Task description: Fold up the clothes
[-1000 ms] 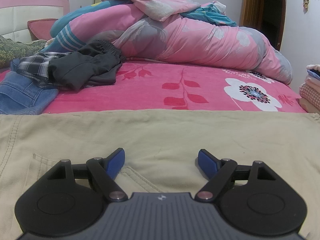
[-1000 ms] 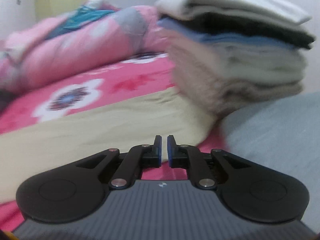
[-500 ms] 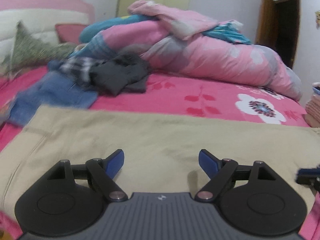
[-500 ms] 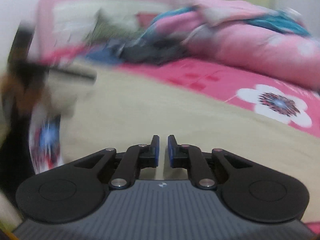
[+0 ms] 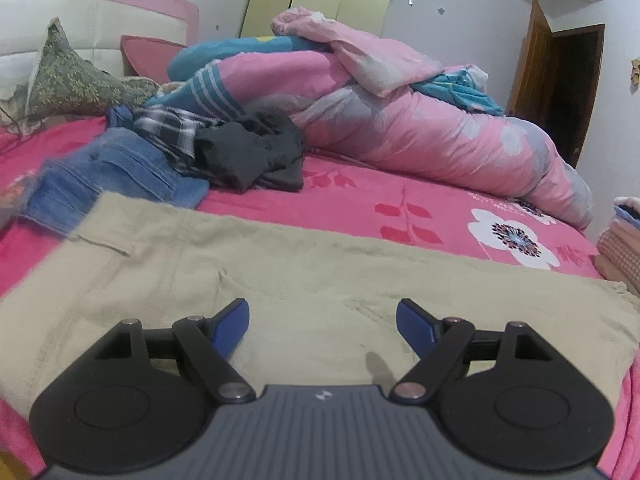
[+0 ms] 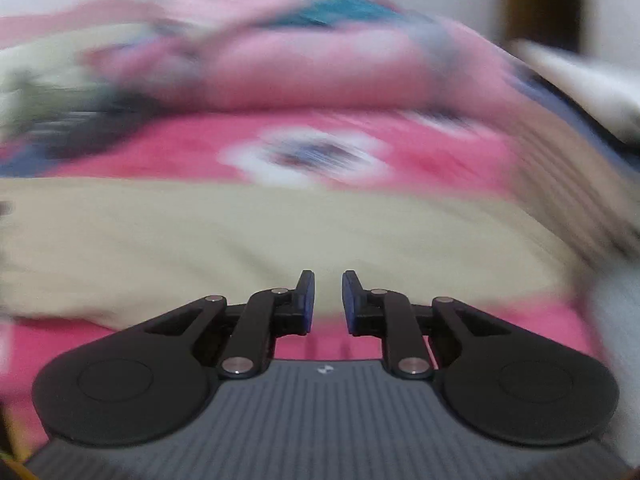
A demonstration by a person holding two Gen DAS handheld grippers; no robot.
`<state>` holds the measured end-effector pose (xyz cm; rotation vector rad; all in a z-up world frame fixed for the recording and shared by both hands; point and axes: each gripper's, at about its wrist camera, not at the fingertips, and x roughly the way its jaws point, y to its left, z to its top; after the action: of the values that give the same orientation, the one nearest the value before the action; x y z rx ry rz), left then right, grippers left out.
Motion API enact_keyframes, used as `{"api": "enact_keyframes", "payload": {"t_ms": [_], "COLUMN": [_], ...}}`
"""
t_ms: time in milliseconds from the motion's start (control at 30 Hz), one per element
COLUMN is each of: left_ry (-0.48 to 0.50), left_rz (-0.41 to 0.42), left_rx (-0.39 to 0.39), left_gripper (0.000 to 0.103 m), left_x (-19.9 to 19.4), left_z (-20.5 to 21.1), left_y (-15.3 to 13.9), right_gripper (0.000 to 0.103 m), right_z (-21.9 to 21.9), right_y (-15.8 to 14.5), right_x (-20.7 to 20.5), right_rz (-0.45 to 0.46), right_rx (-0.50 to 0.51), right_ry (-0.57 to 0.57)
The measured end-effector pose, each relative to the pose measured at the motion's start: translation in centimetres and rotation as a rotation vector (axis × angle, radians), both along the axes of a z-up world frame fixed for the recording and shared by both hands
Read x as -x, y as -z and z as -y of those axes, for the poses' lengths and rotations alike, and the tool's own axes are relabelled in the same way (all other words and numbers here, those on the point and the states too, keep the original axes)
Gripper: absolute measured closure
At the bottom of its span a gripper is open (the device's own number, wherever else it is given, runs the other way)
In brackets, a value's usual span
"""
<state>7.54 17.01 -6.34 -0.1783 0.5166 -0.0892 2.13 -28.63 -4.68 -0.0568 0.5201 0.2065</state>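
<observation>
beige trousers [image 5: 320,280] flat on bed | left fingers [image 5: 230,326] spread wide | right fingers [image 6: 306,300] slightly apart

The left gripper [image 5: 322,320] has risen and drawn back over the trousers [image 5: 280,276]; their left waist end, with the jeans [image 5: 108,184] beyond it, has come into view; the right gripper [image 6: 328,300] has swung from the far-left pile back toward the stack [image 6: 568,168] at right; its jaws, nearly closed before, have parted slightly, with a narrow gap showing.
</observation>
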Motion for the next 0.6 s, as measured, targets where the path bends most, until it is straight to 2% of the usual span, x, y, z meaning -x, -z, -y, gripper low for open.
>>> {"api": "enact_keyframes", "payload": {"t_ms": [100,167,233,267,333,400,467,500,600], "left_ry": [-0.019,-0.037,-0.051,-0.048,-0.036,-0.004,0.087,0.149,0.331], "left_rz": [-0.002,-0.013,-0.027,-0.026,-0.017,0.002,0.028,0.041,0.078], "left_rx": [-0.018,-0.035,-0.029,-0.024,-0.019,-0.017,-0.01,-0.037,-0.121], "left_gripper": [0.021,0.021,0.021,0.022,0.022,0.022,0.021,0.021,0.02], "left_x": [0.4,0.6,0.7,0.7,1.1,1.7,2.6,3.2,5.1], "left_z": [-0.4,-0.9,-1.7,-1.9,-2.2,-2.1,-1.6,-0.8,1.8], "left_y": [-0.5,-0.5,-0.2,-0.2,-0.5,-1.0,-1.6,-1.8,-2.2], "right_gripper": [0.088,0.088,0.088,0.087,0.08,0.072,0.064,0.061,0.06], "right_z": [-8.3,-13.3,-17.3,-18.7,-20.4,-20.3,-20.2,-20.2,-20.6], "right_y": [-0.6,-0.5,-0.1,0.3,0.8,1.1,1.4,1.6,2.8], "right_x": [-0.6,-0.8,-0.6,-0.3,0.4,0.7,0.9,1.0,1.3], "right_rz": [0.013,0.008,-0.011,-0.021,-0.029,-0.019,-0.01,-0.005,0.009], "right_rx": [-0.038,-0.023,0.019,0.057,0.146,0.209,0.271,0.302,0.391], "right_ry": [-0.335,-0.554,-0.72,-0.768,-0.82,-0.812,-0.804,-0.8,-0.787]}}
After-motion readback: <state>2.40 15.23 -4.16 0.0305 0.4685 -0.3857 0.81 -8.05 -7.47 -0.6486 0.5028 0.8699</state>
